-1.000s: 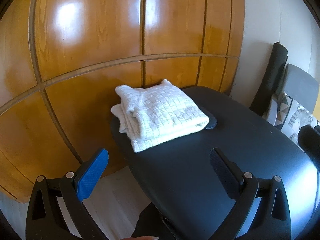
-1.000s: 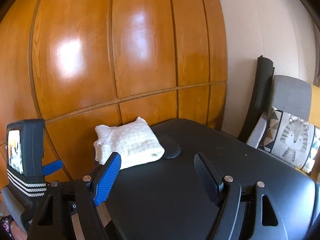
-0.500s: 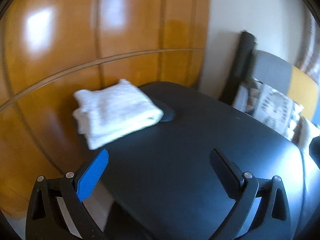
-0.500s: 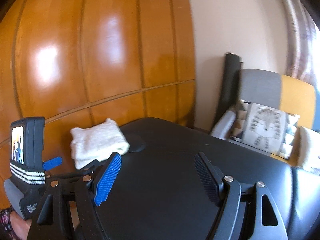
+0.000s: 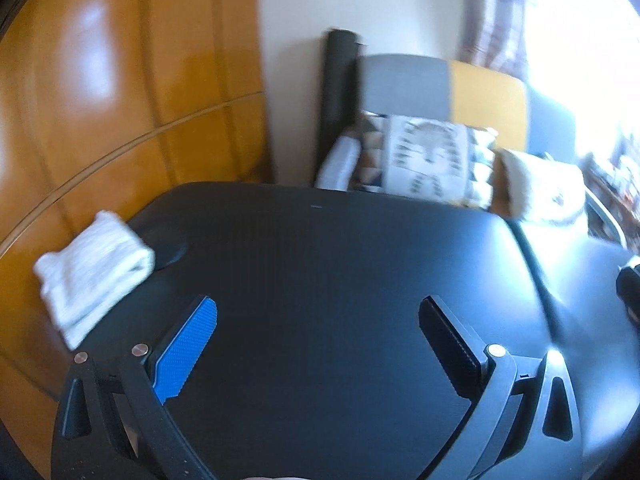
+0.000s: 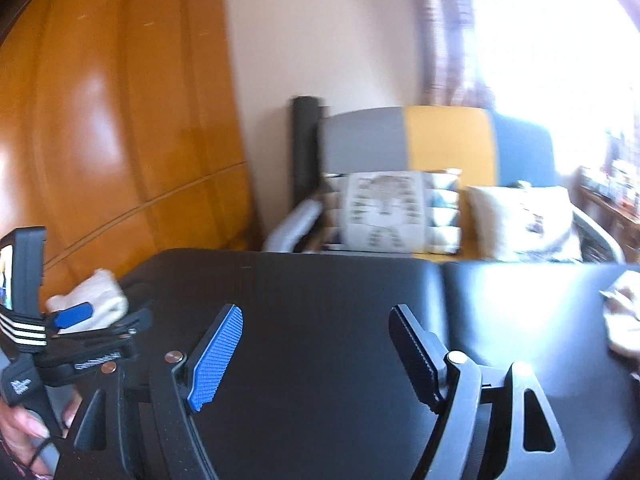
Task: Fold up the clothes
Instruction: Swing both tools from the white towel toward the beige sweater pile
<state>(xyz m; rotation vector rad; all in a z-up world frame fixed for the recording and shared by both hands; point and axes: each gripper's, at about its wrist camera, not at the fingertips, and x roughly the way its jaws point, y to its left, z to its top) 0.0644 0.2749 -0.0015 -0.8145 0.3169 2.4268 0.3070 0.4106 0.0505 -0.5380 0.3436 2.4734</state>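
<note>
Below, both views: jaws of left gripper point(image 5: 318, 316) stand apart, nothing btwn them, over bare black desk point(image 5: 320, 260). Jaws of right gripper point(image 6: 316, 326) likewise spread wide & empty, above same desk surface. Left gripper also appears at lower-left edge of right-wrist view, w/ a hand point(image 6: 24, 436) around its handle. Folded white garment point(image 5: 94, 268) lies at far-left corner of desk, well apart from both grippers, just beside a dark oval patch point(image 5: 170, 248) on desk top. Pale cloth point(image 6: 622, 316) at right edge of desk; too blurred to identify. Behind desk: wood-panel wall point(image 5: 120, 80) at left, armchair point(image 6: 440, 144) in grey/yellow/blue w/ patterned cushion point(image 6: 384, 212) & a cream cushion point(image 6: 520, 220); bright window at right.
</note>
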